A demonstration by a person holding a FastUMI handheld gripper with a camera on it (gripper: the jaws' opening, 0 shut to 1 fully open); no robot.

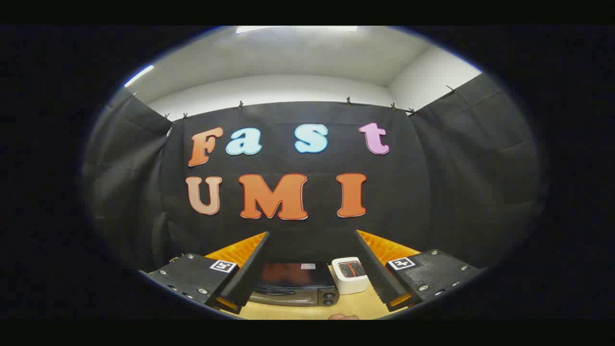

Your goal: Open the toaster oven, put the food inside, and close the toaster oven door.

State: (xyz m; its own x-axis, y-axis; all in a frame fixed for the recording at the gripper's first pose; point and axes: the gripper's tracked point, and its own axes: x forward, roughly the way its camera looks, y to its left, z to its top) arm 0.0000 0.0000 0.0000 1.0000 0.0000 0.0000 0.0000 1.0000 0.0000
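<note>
Gripper view looks forward along the claw (312, 269), whose two fingers are spread wide apart with nothing pinched between them — neither finger touches anything. Between the fingers and a little beyond them sits one toaster oven (294, 284), dark, with its door shut; two round knobs show at its right end. Just beside the oven, on its right and very close to it, stands one white tray (350, 275) holding the food (352, 269), a dark piece with reddish streaks. The tray lies nearer the right finger than the left, ahead of that finger's tip. Oven and tray both rest on one light wooden table (288, 312). Close to the camera, at the table's near edge between the fingers, a small rounded part of a hand (343, 316) shows — too little to tell more. Beyond everything hangs the black cloth wall (456, 192), with a white ceiling (307, 53) above it.
</note>
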